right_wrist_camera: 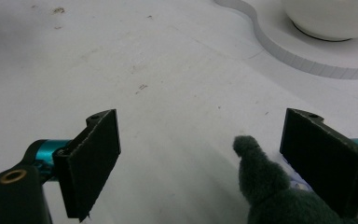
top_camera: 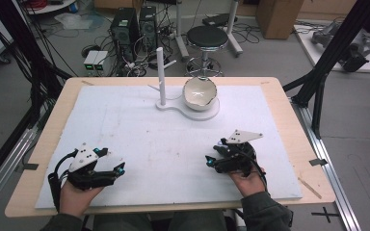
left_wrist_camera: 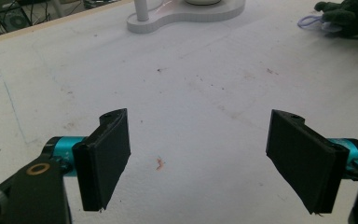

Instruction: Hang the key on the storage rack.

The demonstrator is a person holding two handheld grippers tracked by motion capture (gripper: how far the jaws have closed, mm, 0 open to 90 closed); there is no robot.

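**Both grippers parked, plush at my right**

My left gripper rests low on the white board, jaws spread with nothing between. My right gripper is spread too; a grey-green plush toy lies just inside its right-hand jaw, ungripped. The bowl sits on its stand ahead.

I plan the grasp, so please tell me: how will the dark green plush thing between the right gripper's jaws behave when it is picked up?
The plush thing looks fuzzy and soft, so it would probably squash and flop rather than stay stiff. It seems light and unlikely to break. The right gripper stands open around it, so its pads may need to close far to hold it.
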